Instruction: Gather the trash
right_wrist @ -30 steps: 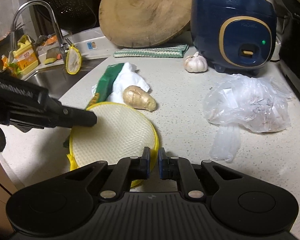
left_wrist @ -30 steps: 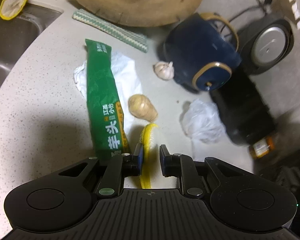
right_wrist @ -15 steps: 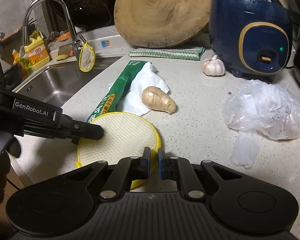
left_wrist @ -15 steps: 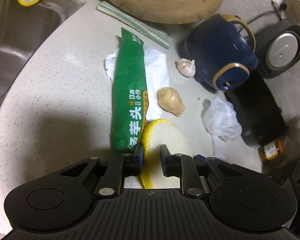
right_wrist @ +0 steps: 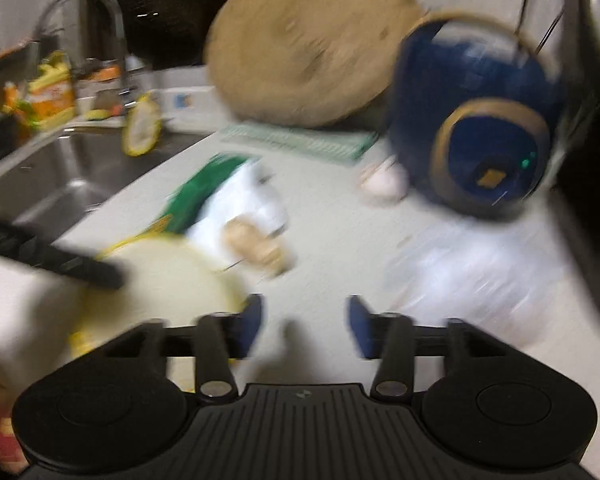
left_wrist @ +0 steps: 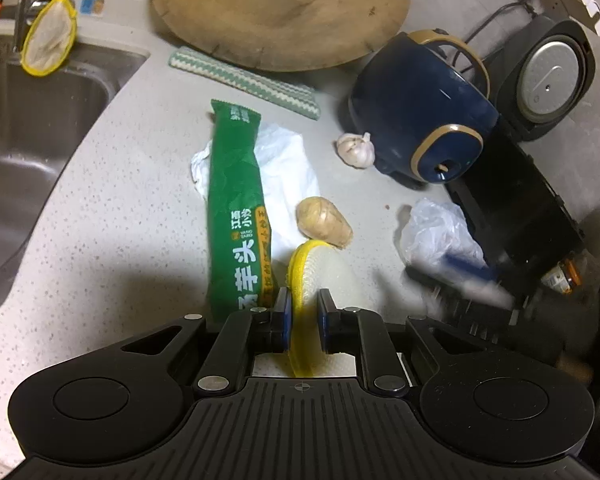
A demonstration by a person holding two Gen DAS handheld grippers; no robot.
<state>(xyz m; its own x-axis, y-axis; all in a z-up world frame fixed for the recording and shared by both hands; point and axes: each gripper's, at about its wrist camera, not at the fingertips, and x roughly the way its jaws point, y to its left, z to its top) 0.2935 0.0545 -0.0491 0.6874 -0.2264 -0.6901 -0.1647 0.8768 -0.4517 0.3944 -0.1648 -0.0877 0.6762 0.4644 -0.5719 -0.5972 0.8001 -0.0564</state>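
Since a second ago the right tongs have let go of the yellow-rimmed mesh bag; their jaws are opening wide, with nothing between them. On the grey worktop lie the green wrapper, white tissue and ginger. Left tongs are closing narrowly on the bag's yellow rim, just above the worktop.

The whole right wrist view was smeared, so the garlic and the plastic bag (a pale streak) lacked edges; the sink was cut off at the left wrist view's edge.
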